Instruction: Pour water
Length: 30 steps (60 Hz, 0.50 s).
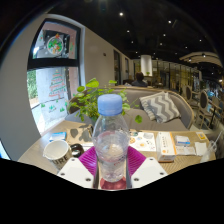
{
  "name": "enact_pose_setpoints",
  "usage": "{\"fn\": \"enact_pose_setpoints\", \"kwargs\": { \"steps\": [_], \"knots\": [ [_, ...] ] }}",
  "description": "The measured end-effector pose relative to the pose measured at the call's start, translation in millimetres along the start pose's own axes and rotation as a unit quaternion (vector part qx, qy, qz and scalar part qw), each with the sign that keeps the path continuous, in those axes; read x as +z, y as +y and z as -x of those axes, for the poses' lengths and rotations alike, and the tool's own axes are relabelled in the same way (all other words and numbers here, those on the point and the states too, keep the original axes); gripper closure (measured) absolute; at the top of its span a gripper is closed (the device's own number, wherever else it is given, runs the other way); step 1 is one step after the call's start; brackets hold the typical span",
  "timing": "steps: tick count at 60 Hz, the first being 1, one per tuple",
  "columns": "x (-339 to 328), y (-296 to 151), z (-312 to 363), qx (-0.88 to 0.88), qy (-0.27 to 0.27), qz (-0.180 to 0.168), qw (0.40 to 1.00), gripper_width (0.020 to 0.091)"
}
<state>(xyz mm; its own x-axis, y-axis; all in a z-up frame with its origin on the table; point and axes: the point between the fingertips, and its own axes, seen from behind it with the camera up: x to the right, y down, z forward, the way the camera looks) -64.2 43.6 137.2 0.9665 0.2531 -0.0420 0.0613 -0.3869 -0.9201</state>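
1. Gripper view shows the gripper [112,168] from behind its two fingers, with the magenta pads [89,160] on their inner faces; the second pad stands on the other side of the bottle.
2. Between the pads stands a clear plastic water bottle [110,140]. Both pads seem to lie against its lower body with no gap that I can see, so I judge that the fingers are closed on it at a middle width.
3. The long axis of the bottle is upright, almost straight up from the fingers. Its pale blue cap [110,101] is on top and looks to be in place.
4. Whether the bottle base rests on the table [45,140] or is lifted a little is hidden by the fingers; I cannot tell.
5. Just ahead of the fingers, on the left side, a white cup [56,151] stands on the table, near the bottle but apart from it. It is the likely target for the water.
6. The coming move turns on this: the cup lies to the left and a little ahead, so the bottle must tilt that way, its mouth over the cup rim. The cap may first need removal.
7. Beyond the bottle a green plant [92,97] stands, and to the right some papers [185,145] lie on the table.
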Motion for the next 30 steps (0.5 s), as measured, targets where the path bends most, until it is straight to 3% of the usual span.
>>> {"fn": "enact_pose_setpoints", "kwargs": {
  "steps": [15,17,25,30],
  "knots": [
    [11,63,-1,-0.002,-0.012,0.042,0.999,0.0723],
    [10,62,-1,-0.004,-0.011,0.029,0.999,0.0719],
    [8,63,0,-0.002,-0.010,0.029,1.000,0.0576],
    [7,68,-2,0.014,-0.008,0.054,0.998,0.0465]
  ]
}}
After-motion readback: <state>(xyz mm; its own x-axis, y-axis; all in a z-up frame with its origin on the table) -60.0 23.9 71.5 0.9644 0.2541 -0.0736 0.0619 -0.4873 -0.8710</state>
